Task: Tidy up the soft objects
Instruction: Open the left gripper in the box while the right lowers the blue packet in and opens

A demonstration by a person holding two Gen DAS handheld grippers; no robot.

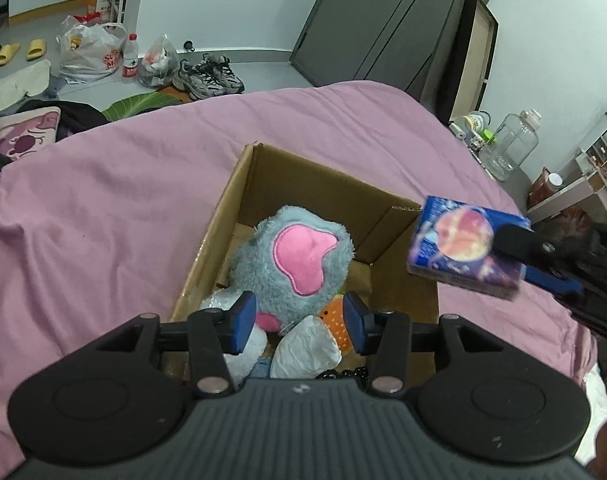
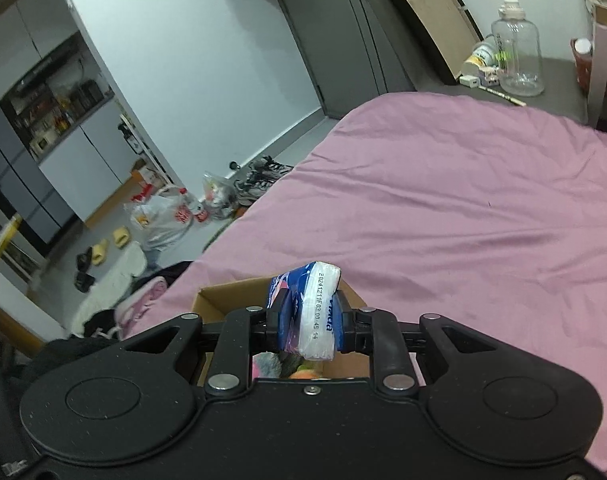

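Note:
An open cardboard box [image 1: 299, 184] sits on the pink bed. Inside lie a grey plush toy with a pink patch [image 1: 293, 258], white plastic-wrapped soft items [image 1: 307, 346] and an orange plush [image 1: 335, 320]. My left gripper [image 1: 299, 322] is open and empty, just above the box's near edge. My right gripper [image 2: 309, 322] is shut on a blue tissue pack [image 2: 309, 312]. In the left wrist view the tissue pack [image 1: 463, 246] hangs above the box's right rim. The box [image 2: 227, 296] lies just under it in the right wrist view.
The pink bedsheet [image 1: 123, 200] spreads around the box. The floor beyond the bed holds grey sneakers [image 1: 207, 76], plastic bags [image 1: 87, 52], a bottle and yellow slippers [image 1: 19, 52]. A clear jug [image 2: 517, 56] and small items stand on a dark surface beside the bed.

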